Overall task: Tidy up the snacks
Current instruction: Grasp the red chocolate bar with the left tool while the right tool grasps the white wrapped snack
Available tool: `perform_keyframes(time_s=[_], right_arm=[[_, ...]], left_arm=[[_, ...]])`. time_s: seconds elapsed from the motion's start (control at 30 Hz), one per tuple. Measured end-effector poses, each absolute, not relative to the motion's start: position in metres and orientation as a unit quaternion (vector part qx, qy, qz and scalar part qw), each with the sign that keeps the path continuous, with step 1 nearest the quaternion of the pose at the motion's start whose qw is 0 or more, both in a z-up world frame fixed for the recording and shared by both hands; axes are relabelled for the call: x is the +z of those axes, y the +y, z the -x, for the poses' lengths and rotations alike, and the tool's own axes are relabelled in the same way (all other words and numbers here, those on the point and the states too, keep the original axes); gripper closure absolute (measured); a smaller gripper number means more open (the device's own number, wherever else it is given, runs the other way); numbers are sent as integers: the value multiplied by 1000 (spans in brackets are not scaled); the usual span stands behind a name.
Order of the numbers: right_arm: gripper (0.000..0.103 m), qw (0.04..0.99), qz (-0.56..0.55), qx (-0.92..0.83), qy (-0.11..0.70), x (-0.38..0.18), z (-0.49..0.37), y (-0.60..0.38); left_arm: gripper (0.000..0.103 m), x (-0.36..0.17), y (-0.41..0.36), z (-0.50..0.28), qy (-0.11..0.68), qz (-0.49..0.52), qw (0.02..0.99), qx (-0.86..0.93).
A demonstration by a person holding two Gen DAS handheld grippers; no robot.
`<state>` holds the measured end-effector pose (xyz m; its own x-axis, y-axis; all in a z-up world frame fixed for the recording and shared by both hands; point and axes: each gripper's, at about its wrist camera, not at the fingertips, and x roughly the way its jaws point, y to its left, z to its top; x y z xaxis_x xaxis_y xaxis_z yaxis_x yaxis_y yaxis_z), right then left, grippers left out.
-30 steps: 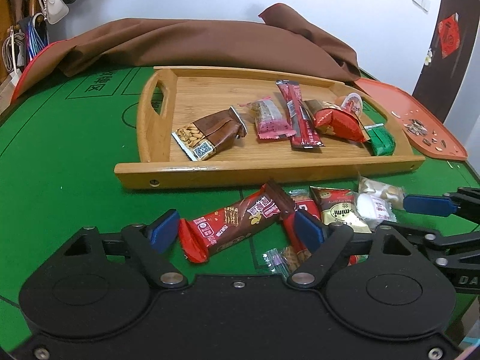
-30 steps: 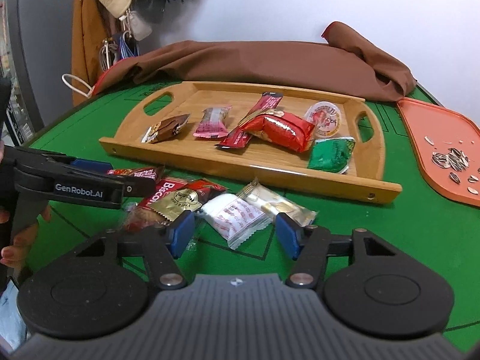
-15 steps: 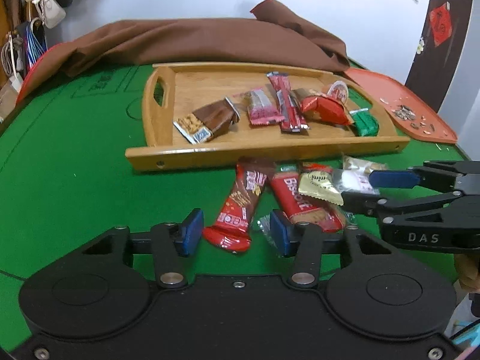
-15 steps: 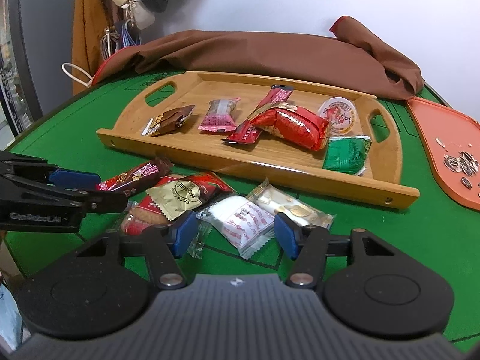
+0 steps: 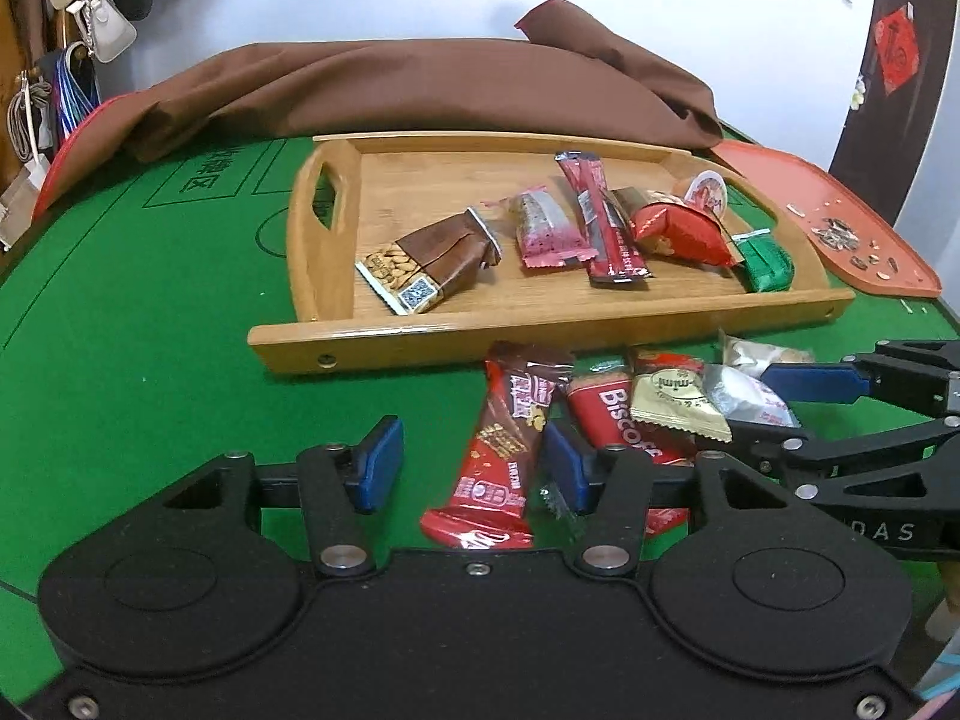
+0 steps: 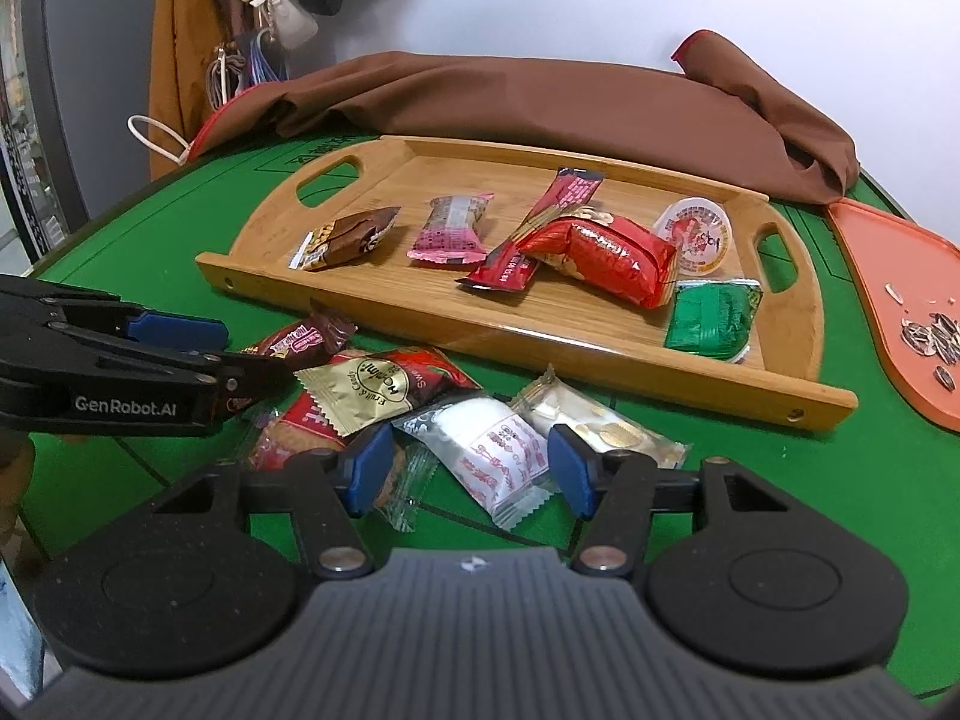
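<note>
Since a half second ago, your left gripper (image 5: 468,465) has closed in on the long red-and-brown wrapped snack bar (image 5: 507,450) on the green bench (image 5: 150,360); its long axis runs toward the wooden tray (image 5: 540,324). Both jaws stand apart; your right gripper (image 6: 468,468) straddles the white-wrapped candy (image 6: 492,456).

L gripper (image 5: 468,465) low over the table, jaws wide apart, nothing between the blue pads (image 5: 378,462). R gripper (image 6: 462,462) also low and level, jaws spread, pads (image 6: 372,468) not clamped on anything. The two sit side by side, tips angled slightly toward each other, near but not touching. Bit of a hand (image 6: 15,474) behind L gripper.
</note>
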<state>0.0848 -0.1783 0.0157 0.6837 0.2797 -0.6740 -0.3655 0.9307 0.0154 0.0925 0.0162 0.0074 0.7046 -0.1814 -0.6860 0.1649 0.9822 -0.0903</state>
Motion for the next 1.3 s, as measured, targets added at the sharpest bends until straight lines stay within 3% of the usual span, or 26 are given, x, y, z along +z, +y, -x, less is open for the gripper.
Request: perform_keyframes(time_s=[0.57, 0.63, 0.67, 0.93, 1.2, 1.3], right_arm=[[35, 913, 37, 184, 363, 13, -96, -175], [42, 914, 35, 181, 363, 13, -95, -174], [44, 914, 34, 178, 362, 13, -95, -174], [57, 916, 40, 174, 359, 18, -85, -175], [61, 919, 38, 176, 352, 25, -70, -183], [56, 918, 46, 182, 350, 26, -63, -185]], left_arm=[[65, 7, 15, -94, 368, 29, 924, -96], [80, 8, 17, -93, 370, 37, 924, -94], [81, 8, 18, -93, 371, 43, 923, -90], [81, 10, 23, -87, 377, 56, 920, -89], [81, 19, 23, -78, 364, 46, 926, -85], [81, 21, 23, -76, 362, 45, 927, -87]])
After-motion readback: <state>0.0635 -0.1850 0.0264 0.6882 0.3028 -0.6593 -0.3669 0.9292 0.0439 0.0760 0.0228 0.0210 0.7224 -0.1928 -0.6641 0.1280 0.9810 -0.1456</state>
